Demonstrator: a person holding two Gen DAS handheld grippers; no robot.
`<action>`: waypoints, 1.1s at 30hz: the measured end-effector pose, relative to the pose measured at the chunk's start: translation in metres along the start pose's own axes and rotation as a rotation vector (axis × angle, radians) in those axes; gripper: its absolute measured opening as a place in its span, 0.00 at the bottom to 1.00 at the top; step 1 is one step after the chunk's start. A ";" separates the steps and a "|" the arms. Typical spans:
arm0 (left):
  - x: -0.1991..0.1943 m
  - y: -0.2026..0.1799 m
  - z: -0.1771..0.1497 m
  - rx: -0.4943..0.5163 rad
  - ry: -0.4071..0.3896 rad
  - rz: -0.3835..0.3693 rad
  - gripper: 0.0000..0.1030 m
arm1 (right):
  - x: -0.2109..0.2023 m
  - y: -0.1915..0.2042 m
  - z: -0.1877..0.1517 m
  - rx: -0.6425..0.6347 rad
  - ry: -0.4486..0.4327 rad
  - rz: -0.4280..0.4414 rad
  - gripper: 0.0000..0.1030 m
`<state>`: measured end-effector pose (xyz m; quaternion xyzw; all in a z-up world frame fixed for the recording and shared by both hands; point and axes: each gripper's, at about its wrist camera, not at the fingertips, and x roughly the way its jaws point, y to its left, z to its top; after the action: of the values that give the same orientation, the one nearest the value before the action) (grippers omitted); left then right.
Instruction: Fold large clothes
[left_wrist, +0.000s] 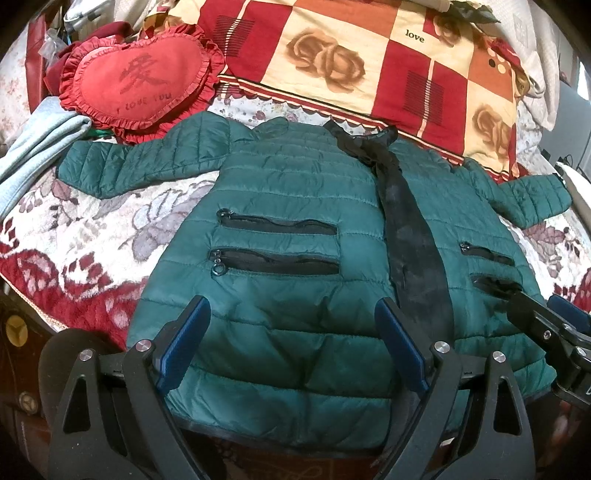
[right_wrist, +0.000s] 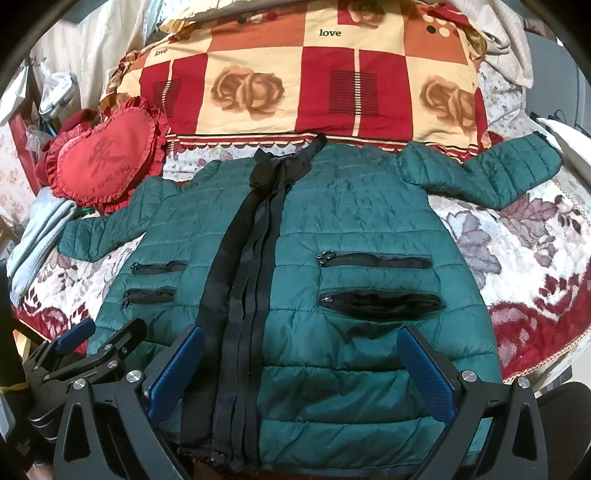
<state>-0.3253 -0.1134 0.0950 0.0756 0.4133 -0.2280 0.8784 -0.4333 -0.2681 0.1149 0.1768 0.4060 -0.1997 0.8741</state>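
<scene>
A dark green quilted jacket lies flat, front up, on the bed, sleeves spread to both sides, with a black zipper strip down the middle and black pocket zips. It also shows in the right wrist view. My left gripper is open over the lower left half of the jacket, holding nothing. My right gripper is open over the lower right half, near the hem, holding nothing. The right gripper shows at the right edge of the left wrist view, and the left gripper shows at the lower left of the right wrist view.
A floral blanket covers the bed. A red heart-shaped pillow lies at the far left, a red and cream checked quilt behind the collar. Folded light blue cloth lies left of the left sleeve.
</scene>
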 end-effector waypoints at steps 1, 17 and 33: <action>0.000 0.000 0.000 0.000 0.002 0.000 0.88 | 0.000 0.000 0.000 0.000 0.003 0.000 1.00; 0.000 0.000 -0.001 0.001 0.001 0.000 0.88 | 0.002 0.002 -0.001 -0.001 0.001 0.000 1.00; 0.001 0.000 -0.002 0.001 0.004 -0.002 0.88 | 0.005 0.002 -0.003 0.003 0.002 0.009 1.00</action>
<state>-0.3263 -0.1133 0.0935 0.0760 0.4148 -0.2289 0.8774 -0.4310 -0.2657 0.1097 0.1800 0.4057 -0.1964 0.8743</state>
